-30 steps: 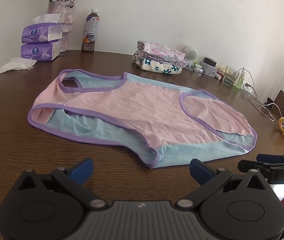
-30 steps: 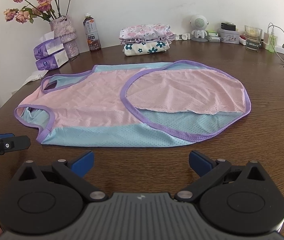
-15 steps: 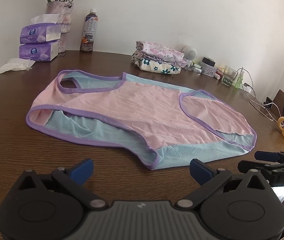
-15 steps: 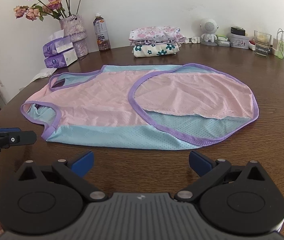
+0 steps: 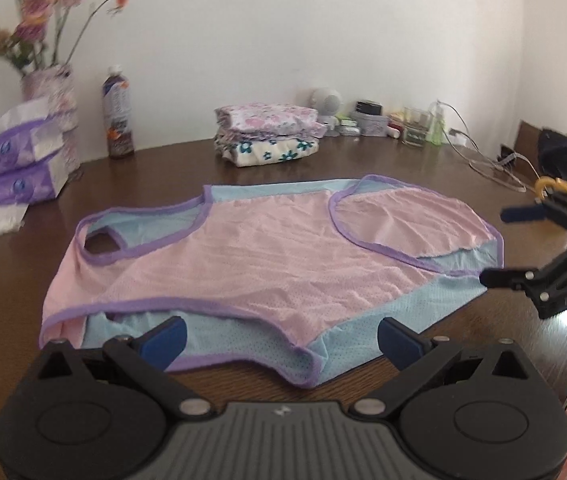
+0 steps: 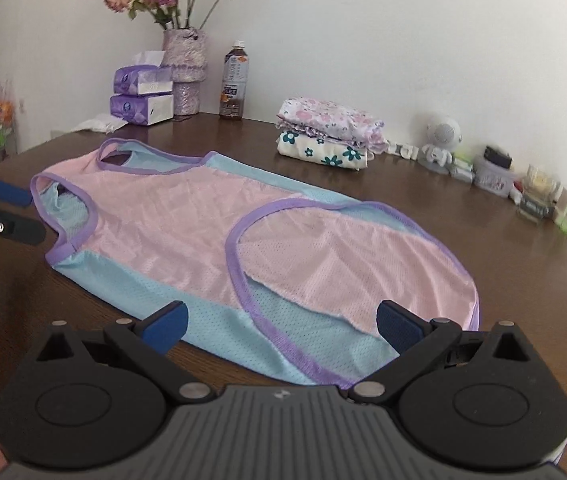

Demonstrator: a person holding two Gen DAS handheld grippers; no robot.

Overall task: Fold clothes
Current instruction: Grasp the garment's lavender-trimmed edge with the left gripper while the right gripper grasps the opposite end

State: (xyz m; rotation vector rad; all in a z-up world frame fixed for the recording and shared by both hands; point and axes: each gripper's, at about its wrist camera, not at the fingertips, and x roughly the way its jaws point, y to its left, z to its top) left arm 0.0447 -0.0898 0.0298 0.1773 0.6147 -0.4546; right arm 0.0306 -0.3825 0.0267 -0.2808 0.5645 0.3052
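Item: pink-and-blue vest (image 5: 259,256), spread flat mid-table (image 6: 463,208) so we can fold it. Left gripper (image 5: 281,342) and right gripper (image 6: 281,330): jaws wide, empty, poised at its near edge, probably for a two-corner pinch.

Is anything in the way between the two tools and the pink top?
No. The pink top lies flat on bare table, just ahead of the open left tool and right tool.

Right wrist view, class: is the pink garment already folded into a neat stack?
No. The pink garment lies spread flat on the table, only its hem turned up.
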